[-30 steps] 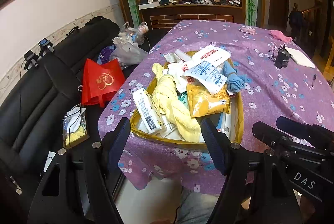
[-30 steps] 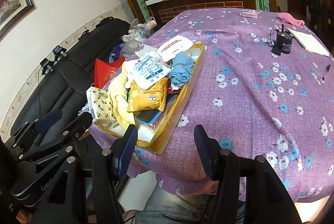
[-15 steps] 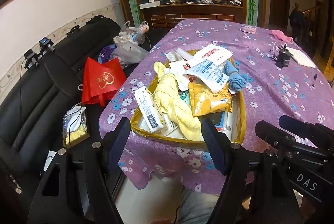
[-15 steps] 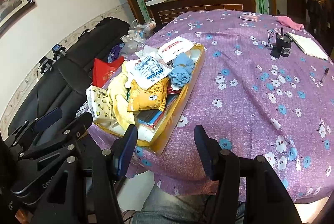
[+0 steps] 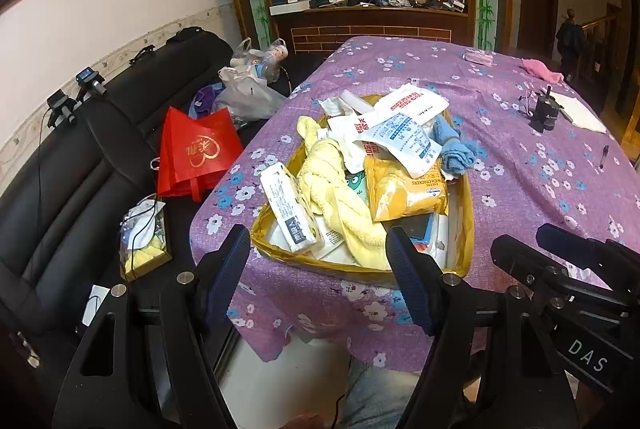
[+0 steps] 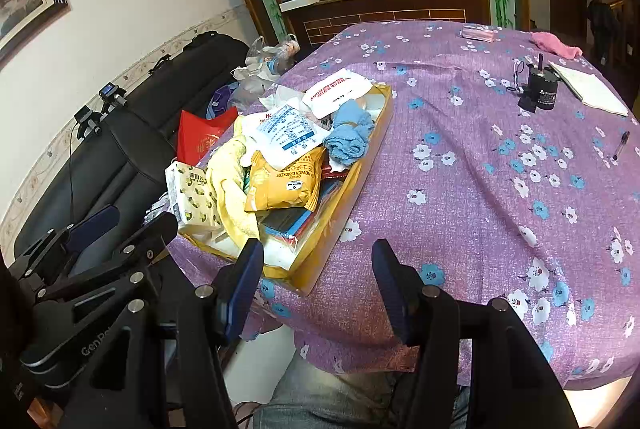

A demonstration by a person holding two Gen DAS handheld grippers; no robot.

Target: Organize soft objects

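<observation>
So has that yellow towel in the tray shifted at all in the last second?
No. The yellow towel lies draped the same way against the gold tray rim.

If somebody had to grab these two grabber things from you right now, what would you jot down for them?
Left gripper: open, holds nothing, short of the tray.
Right gripper: open, holds nothing, over the table's near edge.
Gold tray on the purple tablecloth is heaped: yellow towel, blue cloth, cracker bag, tissue pack, white packets.
Pink cloth lies at the far edge.
Done: nothing visibly sorted.
Left: all of it; probably start with the towels.
</observation>
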